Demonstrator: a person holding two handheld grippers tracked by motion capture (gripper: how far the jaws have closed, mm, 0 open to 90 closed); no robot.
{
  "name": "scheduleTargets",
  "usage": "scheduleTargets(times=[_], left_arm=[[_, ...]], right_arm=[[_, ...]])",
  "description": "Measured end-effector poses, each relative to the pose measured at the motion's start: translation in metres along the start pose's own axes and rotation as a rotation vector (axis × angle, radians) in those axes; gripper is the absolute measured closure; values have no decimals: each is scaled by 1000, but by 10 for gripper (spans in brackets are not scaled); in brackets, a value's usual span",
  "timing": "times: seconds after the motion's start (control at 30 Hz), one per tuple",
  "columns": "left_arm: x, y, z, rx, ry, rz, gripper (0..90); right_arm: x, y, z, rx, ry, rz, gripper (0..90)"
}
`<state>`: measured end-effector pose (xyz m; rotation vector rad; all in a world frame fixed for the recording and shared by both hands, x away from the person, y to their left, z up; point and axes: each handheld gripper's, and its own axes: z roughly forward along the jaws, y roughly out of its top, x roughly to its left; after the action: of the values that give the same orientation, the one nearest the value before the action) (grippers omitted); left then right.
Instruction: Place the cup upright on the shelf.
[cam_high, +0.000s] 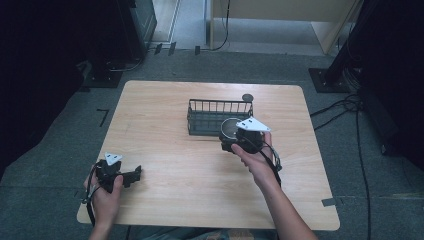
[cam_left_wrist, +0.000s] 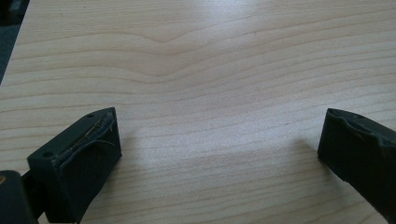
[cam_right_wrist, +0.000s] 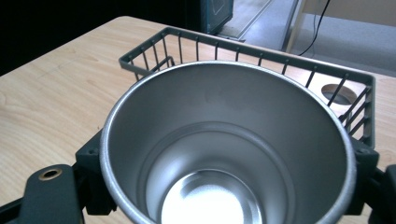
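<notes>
While gripped by the right gripper (cam_high: 231, 141), smooth round steel cup (cam_right_wrist: 224, 154) beside wire basket (cam_right_wrist: 261, 60); left gripper (cam_left_wrist: 219, 149) wide apart.

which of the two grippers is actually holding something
The right gripper, by the wire basket: its jaws clamp a shiny metal cup. The left gripper, near the table's front left, has jaws spread wide over bare wood.
</notes>
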<state>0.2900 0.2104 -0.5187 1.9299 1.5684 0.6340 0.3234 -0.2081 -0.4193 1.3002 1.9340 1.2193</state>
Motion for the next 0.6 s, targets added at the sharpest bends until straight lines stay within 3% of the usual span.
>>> scheduleTargets(times=[0.6], left_arm=[[0,0,0,1,0,1,0]], right_arm=[[-8,23,13,-31,-47,-1,173]])
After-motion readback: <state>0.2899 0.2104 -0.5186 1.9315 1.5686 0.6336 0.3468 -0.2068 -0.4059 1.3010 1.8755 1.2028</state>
